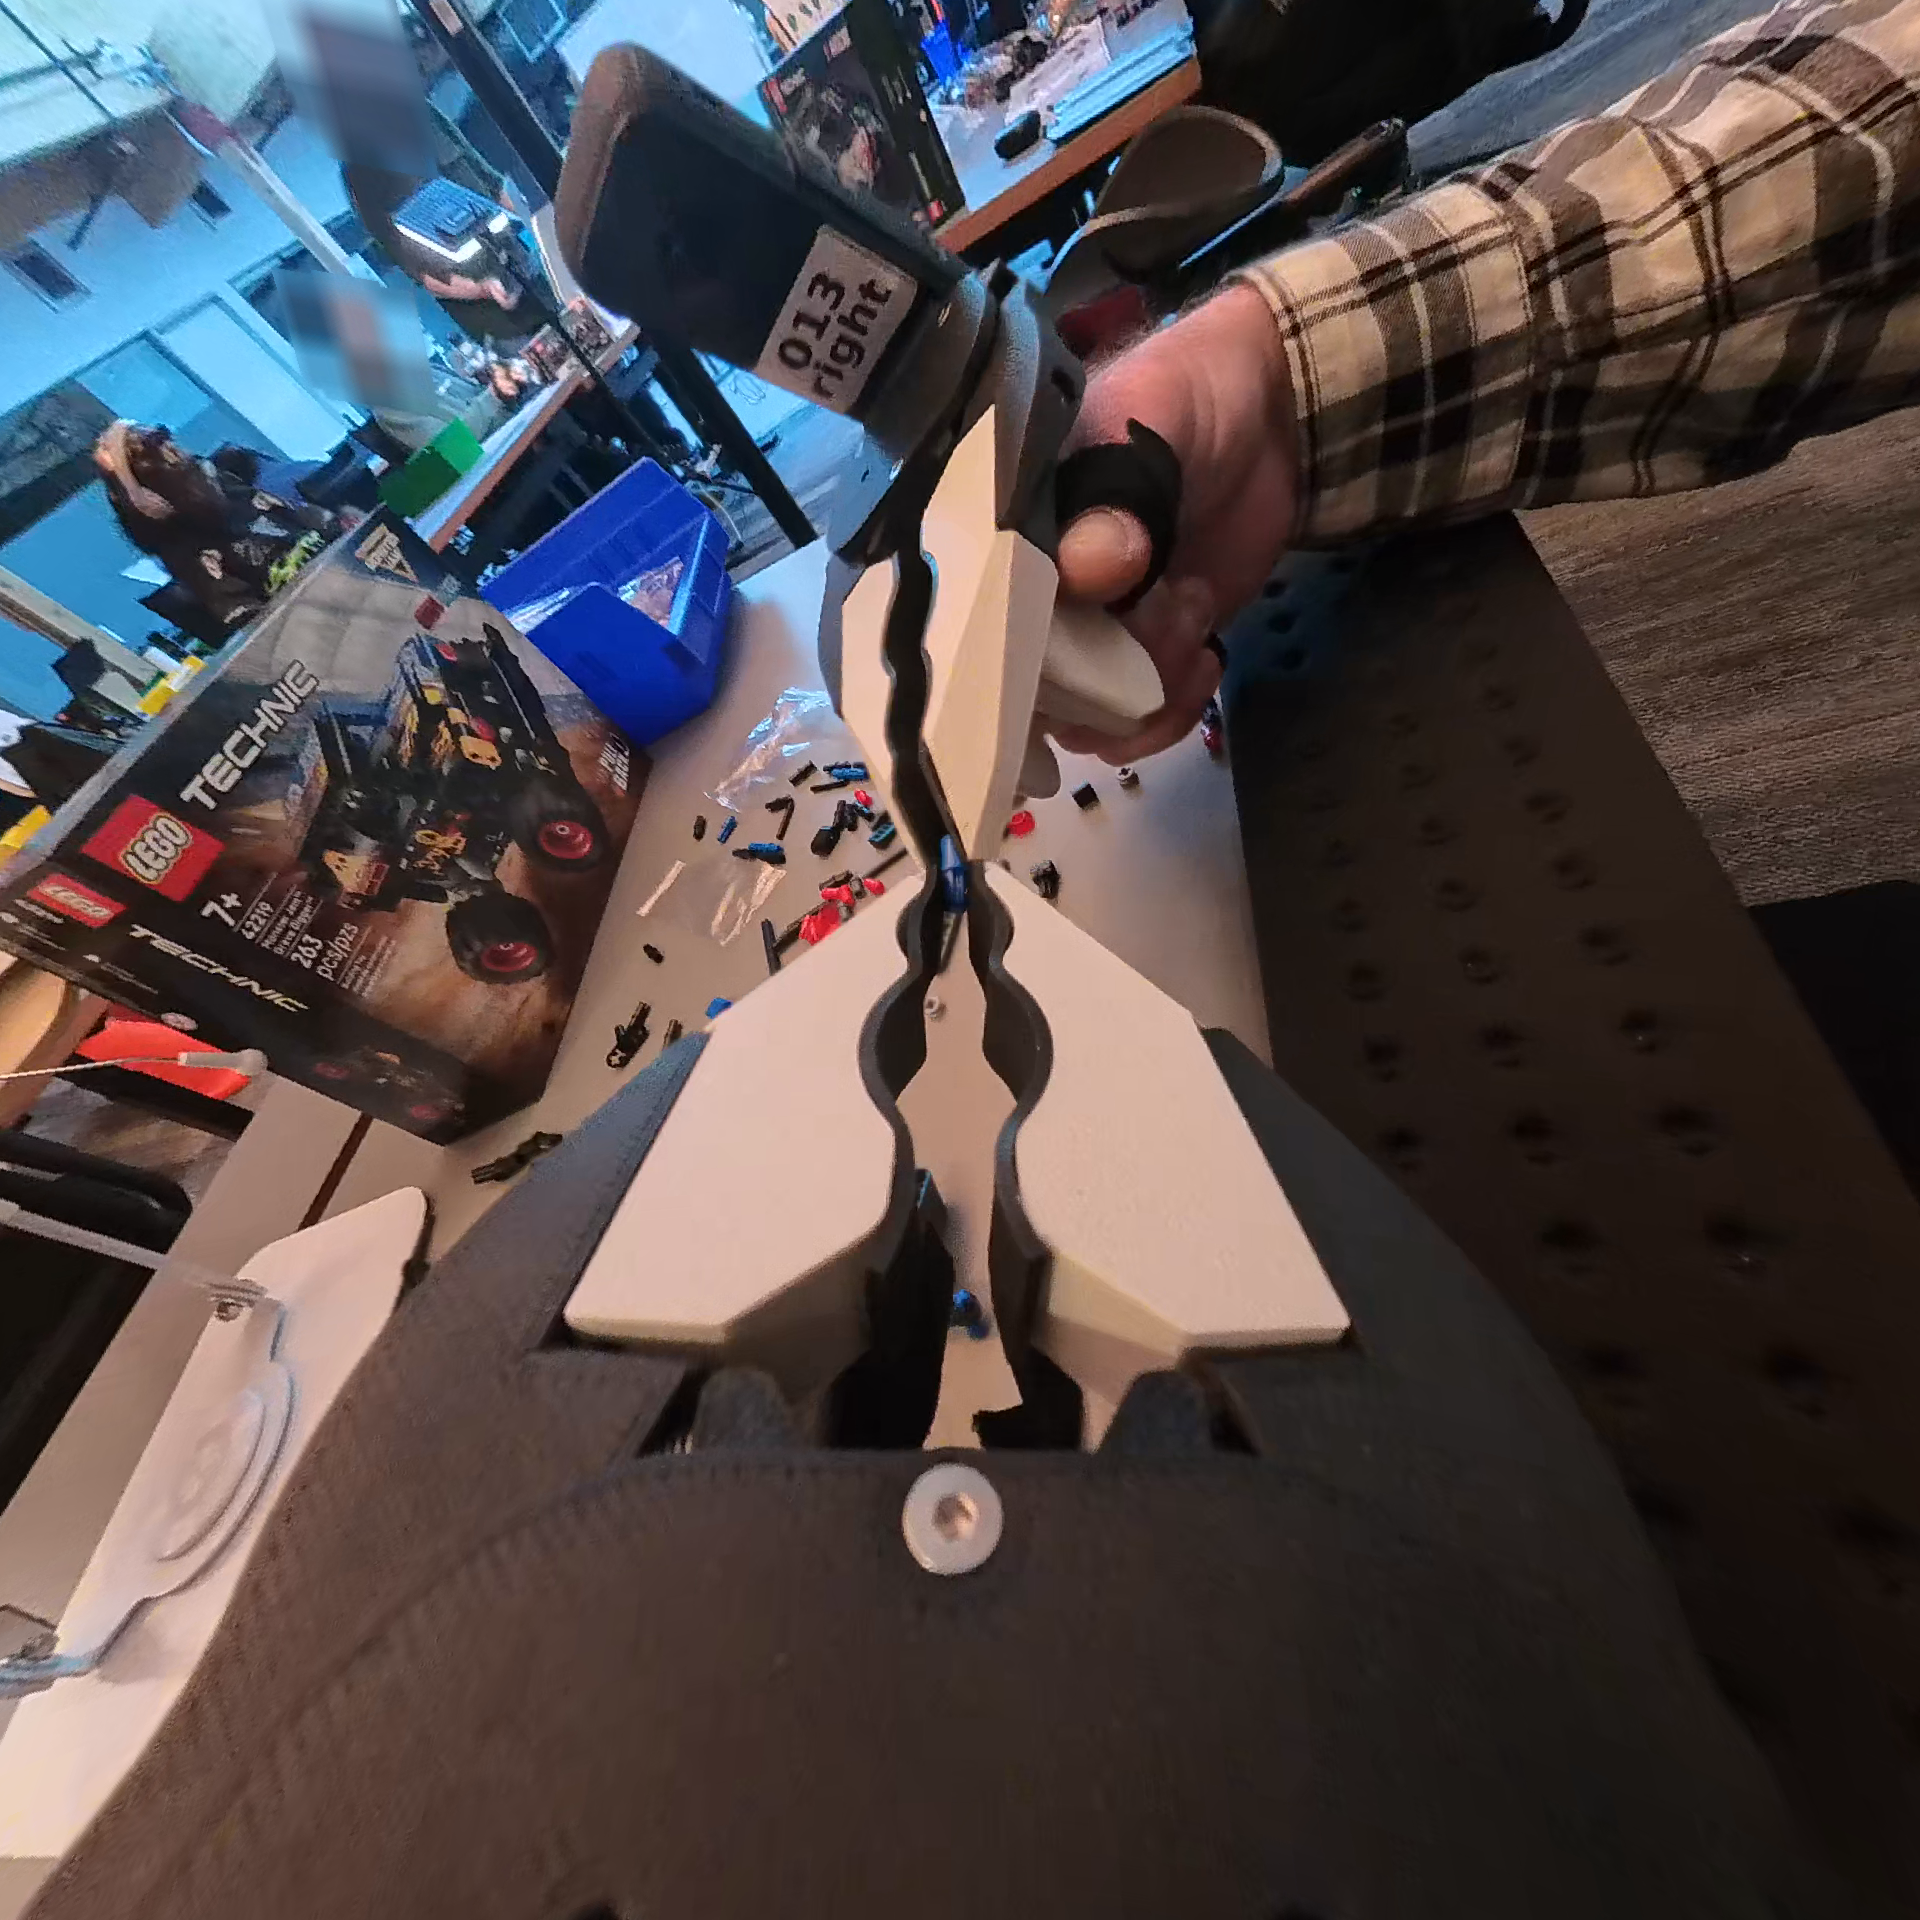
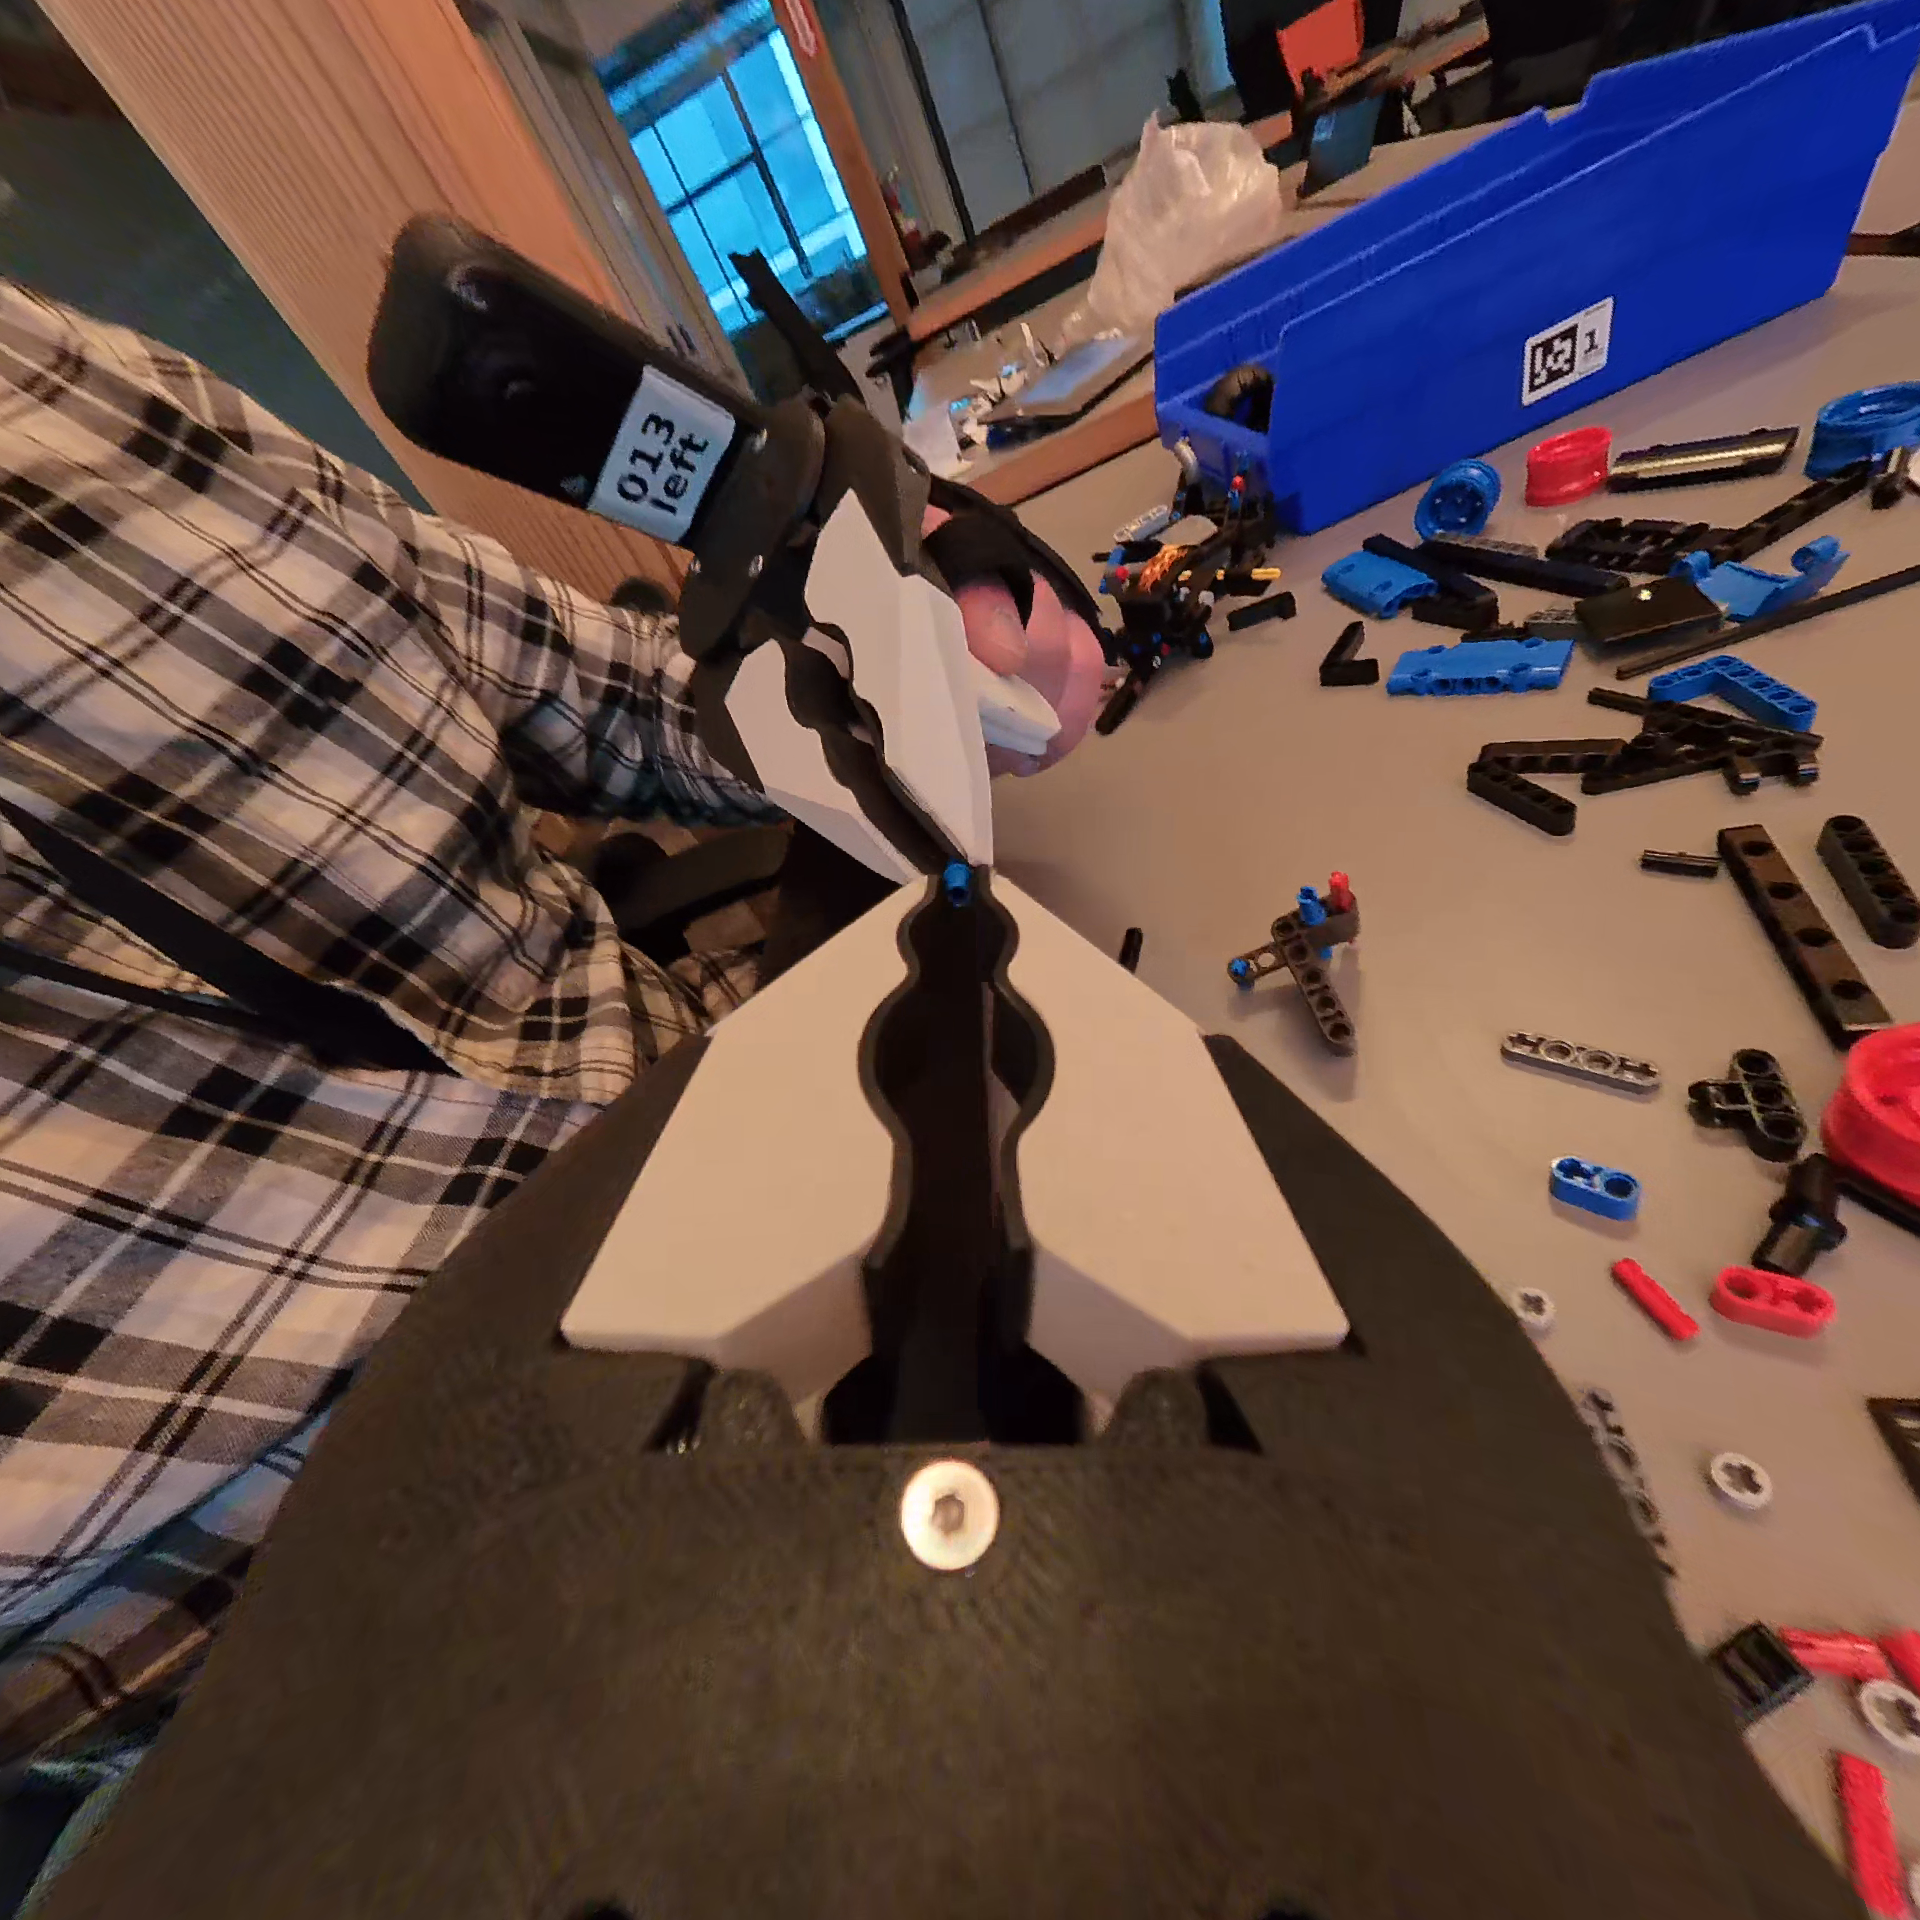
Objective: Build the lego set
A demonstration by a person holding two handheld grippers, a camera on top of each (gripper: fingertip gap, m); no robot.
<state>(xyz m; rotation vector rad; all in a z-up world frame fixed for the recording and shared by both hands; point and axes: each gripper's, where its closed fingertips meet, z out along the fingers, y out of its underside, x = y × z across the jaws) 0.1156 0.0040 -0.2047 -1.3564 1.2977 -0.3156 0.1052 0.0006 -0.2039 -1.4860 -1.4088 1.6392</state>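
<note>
Left hand-held gripper [image 1: 951,894]: centre of the left wrist view, tips nearly together, pinching a small blue pin [image 1: 951,868].
Right hand-held gripper [image 2: 956,894]: centre of the right wrist view, closed on the same blue pin [image 2: 954,881], tip to tip with the left one.
Loose lego parts [image 2: 1662,727]: scattered over the grey desk [image 2: 1299,831], right half of frame.
Blue bin [image 2: 1507,270]: upper right.
Set box [image 1: 343,831]: left of frame.
</note>
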